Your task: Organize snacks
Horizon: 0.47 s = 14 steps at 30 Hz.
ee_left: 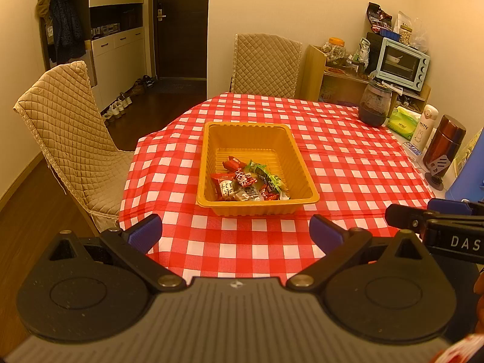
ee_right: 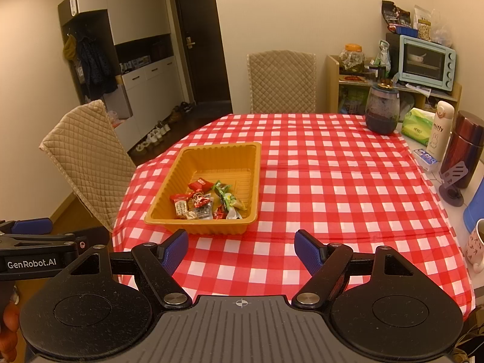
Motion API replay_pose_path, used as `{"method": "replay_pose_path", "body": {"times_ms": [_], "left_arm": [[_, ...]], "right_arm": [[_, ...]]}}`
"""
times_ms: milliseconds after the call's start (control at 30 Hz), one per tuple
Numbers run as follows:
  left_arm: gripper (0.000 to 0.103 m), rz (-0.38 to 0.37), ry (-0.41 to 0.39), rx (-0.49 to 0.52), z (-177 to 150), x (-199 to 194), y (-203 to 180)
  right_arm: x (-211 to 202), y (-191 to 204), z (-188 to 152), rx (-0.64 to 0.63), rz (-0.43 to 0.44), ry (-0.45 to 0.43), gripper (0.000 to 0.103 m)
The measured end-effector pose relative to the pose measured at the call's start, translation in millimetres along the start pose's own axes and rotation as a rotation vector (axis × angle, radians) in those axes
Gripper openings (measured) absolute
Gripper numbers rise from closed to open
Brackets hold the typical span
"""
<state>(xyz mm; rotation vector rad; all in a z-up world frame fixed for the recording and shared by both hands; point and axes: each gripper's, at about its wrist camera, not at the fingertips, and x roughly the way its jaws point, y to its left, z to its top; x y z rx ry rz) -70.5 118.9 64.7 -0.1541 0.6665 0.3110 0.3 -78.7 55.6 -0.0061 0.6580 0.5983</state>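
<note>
A shallow orange tray point(ee_left: 302, 163) with ribbed walls and a rolled rim is seen on the red-and-white checked tablecloth point(ee_left: 348, 175), toward the cloth's left edge. A small heap of wrapped snacks point(ee_left: 248, 183) is gathered at the tray's near end; its far half is left bare. Red wrappers with white print, a green packet point(ee_right: 224, 193) and a clear wrapper with dark print can be told apart, all lying loosely across one another. The left gripper point(ee_left: 236, 233) is held just short of the tray's near wall, its blue-padded fingers spread wide with nothing between them. The right gripper point(ee_right: 240, 249) is held near the tray's near right corner, its jaws likewise spread apart and nothing gripped. Beyond the tray, a quilted chair point(ee_left: 266, 63) is set at the far side of the table, and a dark glass jar point(ee_left: 373, 106) is placed well to the tray's right.
</note>
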Motion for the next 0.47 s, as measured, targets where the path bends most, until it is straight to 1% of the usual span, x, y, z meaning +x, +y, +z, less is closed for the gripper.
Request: {"method": "replay_pose_path", "body": {"times_ms": [300, 467], "left_arm": [[0.103, -0.003, 0.002, 0.004, -1.1, 1.3, -2.1], [0.103, -0.008, -0.014, 0.001, -0.1, 0.6, -2.7]], "right_arm": [[0.2, -0.6, -0.6, 0.001, 0.000, 0.001, 0.077], [1.2, -1.5, -1.2, 0.002, 0.000, 0.002, 0.077]]}}
